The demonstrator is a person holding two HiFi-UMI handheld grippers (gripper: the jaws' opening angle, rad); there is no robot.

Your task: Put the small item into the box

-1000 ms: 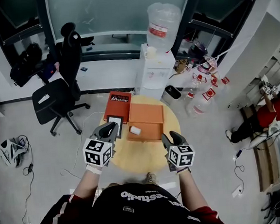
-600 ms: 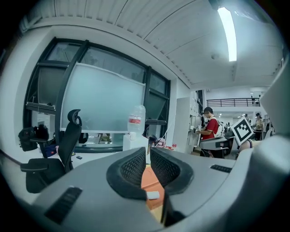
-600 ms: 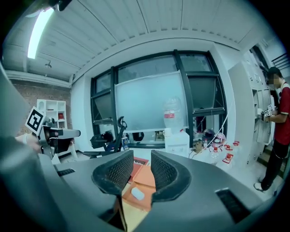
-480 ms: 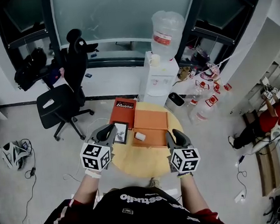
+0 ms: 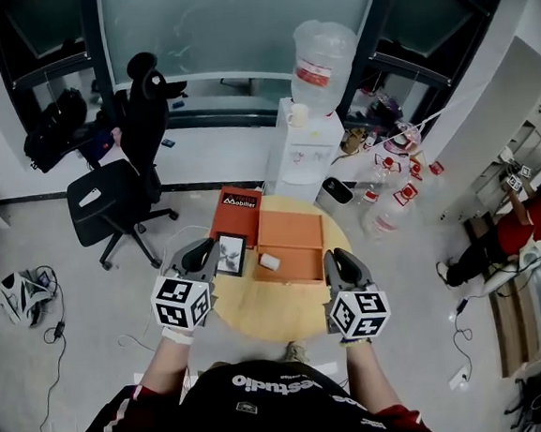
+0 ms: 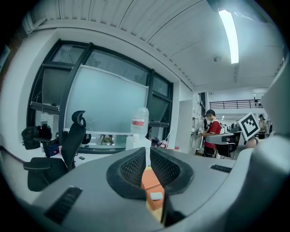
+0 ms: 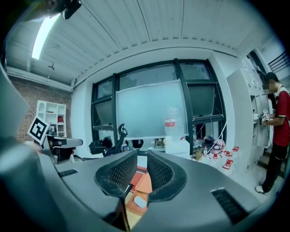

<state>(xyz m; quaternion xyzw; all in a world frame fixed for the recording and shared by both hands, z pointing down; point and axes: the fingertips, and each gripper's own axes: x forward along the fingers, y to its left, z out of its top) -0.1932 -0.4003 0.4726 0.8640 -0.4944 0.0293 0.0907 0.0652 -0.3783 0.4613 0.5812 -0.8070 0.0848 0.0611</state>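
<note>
Left tongs (image 6: 147, 155) and right tongs (image 7: 142, 159) empty above the near side of the table (image 5: 265, 316)
The left tongs are set narrow: only a slim gap is seen between the pads, and nothing is gripped. The right tongs have just been closing; a narrow gap is left and nothing is found in it. The small item (image 5: 269, 261), white, is seen lying on the near part of the orange box (image 5: 295, 229), beyond both tips and touched by neither; whether this part is a lid or an open tray cannot be told. A red box (image 5: 233, 204) and a dark frame (image 5: 231, 254) are placed just beside the orange box, on its left
</note>
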